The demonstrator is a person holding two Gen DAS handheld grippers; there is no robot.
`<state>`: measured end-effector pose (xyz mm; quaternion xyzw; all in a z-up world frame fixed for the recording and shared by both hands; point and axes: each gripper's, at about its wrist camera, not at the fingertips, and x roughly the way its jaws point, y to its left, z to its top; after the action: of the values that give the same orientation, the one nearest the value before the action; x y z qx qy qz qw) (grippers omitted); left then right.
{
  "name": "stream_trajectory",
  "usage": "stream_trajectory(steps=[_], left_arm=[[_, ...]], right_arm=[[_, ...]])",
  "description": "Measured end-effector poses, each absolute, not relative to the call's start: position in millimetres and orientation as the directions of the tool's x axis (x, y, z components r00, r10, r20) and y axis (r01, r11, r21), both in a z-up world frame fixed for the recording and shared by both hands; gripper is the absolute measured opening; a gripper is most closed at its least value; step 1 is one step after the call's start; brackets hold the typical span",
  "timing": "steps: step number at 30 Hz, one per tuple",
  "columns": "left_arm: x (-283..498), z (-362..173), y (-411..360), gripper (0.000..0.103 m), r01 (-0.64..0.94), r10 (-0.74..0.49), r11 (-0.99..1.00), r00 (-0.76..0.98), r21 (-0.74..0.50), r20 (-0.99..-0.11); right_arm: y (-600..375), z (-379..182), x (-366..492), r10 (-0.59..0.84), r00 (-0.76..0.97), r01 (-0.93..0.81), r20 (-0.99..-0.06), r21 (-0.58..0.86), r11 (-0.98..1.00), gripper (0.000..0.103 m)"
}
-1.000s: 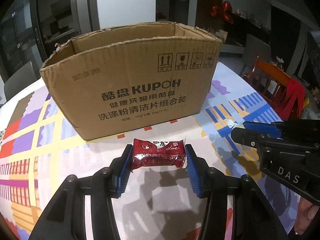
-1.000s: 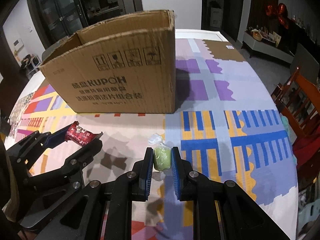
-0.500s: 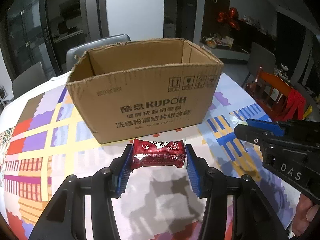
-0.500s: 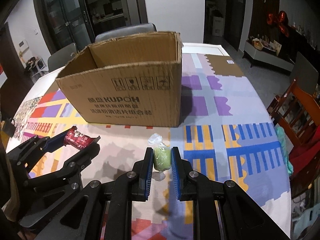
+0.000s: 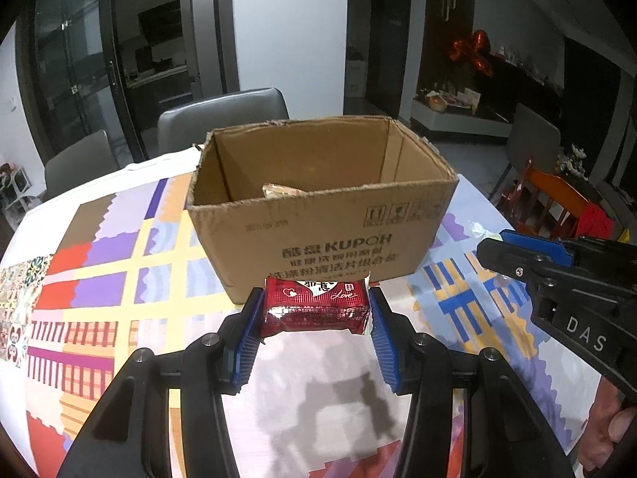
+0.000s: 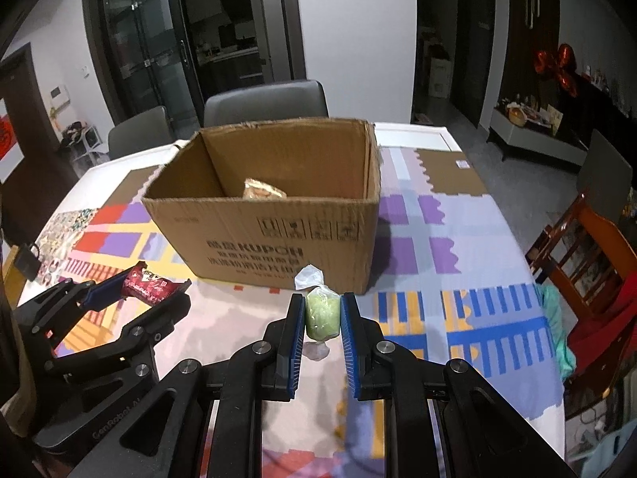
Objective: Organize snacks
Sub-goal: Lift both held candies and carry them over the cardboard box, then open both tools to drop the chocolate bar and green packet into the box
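Since a second ago I have lifted both grippers: the cardboard box [image 5: 322,207] now sits lower in both views and I can see into it, where before I saw only its front wall. My left gripper [image 5: 316,320] has its jaws closed wide around the red snack packet [image 5: 316,306], one blue pad at each short end, and the packet hangs clear of the counter [image 5: 119,279]. My right gripper [image 6: 322,328] has its jaws drawn in narrow on the green wrapped sweet [image 6: 322,312], its twisted clear wrapper end sticking up above the pads. Both snacks are held in the air just in front of the box's near wall, the red one to the left of the green one. One pale packet [image 6: 262,191] already lies inside the box.

I judge both snacks to be very light. The red packet looks like a puffed foil pillow: slippery, soft, likely to buckle if I squeeze harder, so holding it by the ends with gentle pressure seems right. The green sweet looks soft under slick film and could squash or slide; the grip belongs on its body, not on the twisted tail. Next I would carry both over the rim and let go above the box floor.
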<state>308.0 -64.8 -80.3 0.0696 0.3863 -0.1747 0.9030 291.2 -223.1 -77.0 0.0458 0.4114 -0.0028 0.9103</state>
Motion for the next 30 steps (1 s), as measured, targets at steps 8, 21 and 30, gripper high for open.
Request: stream_trajectory(steps=[8, 21, 30], left_arm=[[314, -64, -60, 0.050, 0.345, -0.259, 0.938, 0.654, -0.025, -0.711], [340, -40, -60, 0.050, 0.332, -0.256, 0.943, 0.693, -0.017, -0.674], [362, -29, -62, 0.050, 0.327, -0.250, 0.945, 0.708, -0.007, -0.660]], right_arm=[[-220, -61, 296, 0.036, 0.689, 0.027, -0.724, 0.075, 0.997, 0.019], [-223, -35, 317, 0.034, 0.727, 0.022, -0.686, 0.073, 0.997, 0.019], [-224, -23, 336, 0.032, 0.741, 0.022, -0.671, 0.072, 0.997, 0.019]])
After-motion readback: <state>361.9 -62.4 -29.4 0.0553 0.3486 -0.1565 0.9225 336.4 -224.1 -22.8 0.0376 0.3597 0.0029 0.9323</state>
